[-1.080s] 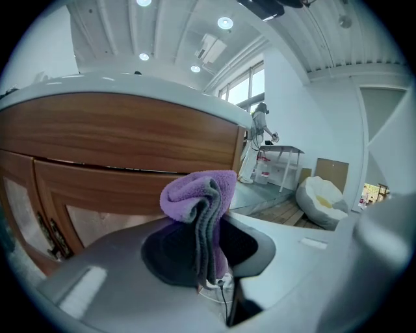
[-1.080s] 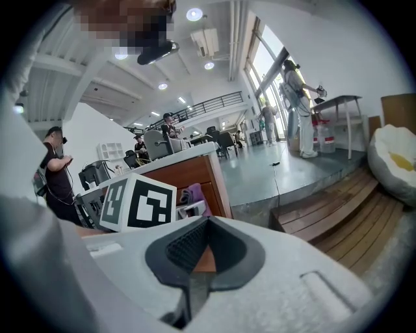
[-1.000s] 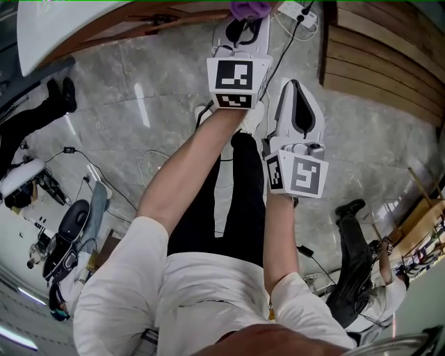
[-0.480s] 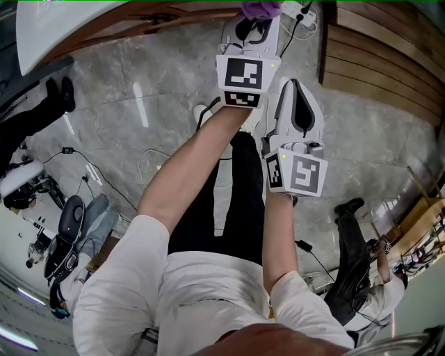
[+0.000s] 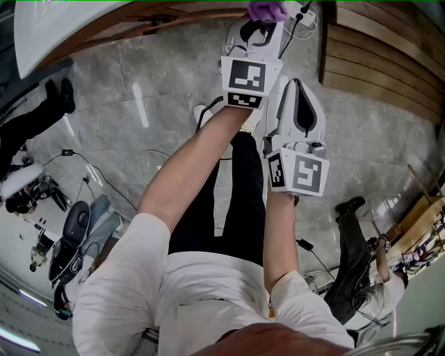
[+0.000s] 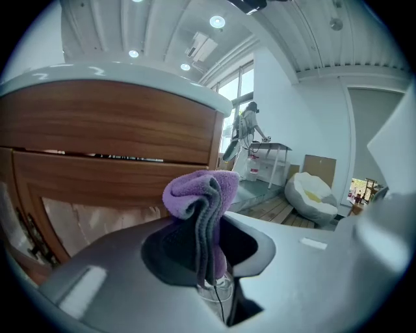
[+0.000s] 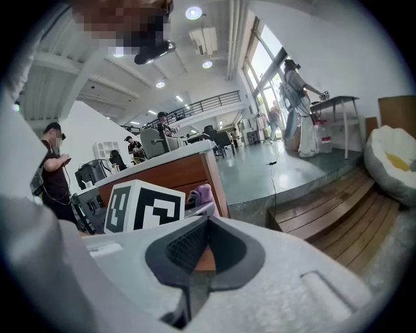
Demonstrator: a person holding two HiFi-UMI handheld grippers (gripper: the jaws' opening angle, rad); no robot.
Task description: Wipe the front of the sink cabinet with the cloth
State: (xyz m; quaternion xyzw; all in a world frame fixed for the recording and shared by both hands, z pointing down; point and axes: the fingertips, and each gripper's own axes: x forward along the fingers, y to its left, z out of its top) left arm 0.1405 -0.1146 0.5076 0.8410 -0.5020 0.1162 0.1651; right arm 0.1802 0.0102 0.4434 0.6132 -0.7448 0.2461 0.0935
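Head view: the left tool [image 5: 259, 24] reaches ahead, with the cloth [image 5: 268, 10] at its tip near the cabinet [image 5: 167, 12]. The right tool [image 5: 295, 87] is just beside it.
Left gripper view: the jaws pinch the purple cloth, with the wooden front close behind.
Right gripper view: the jaws are together, with nothing between them.

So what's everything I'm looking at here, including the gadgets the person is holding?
cloth: one, purple, bunched in the left gripper's jaws
sink cabinet: one, brown wood under a white top, ahead of the cloth
wooden steps: one set, brown, right of the cabinet
beanbag: one, white, beyond the steps
floor: grey stone, cables on it
bystanders: several, around the edges
left gripper: grey-white, shut on the cloth
right gripper: grey-white, shut, empty
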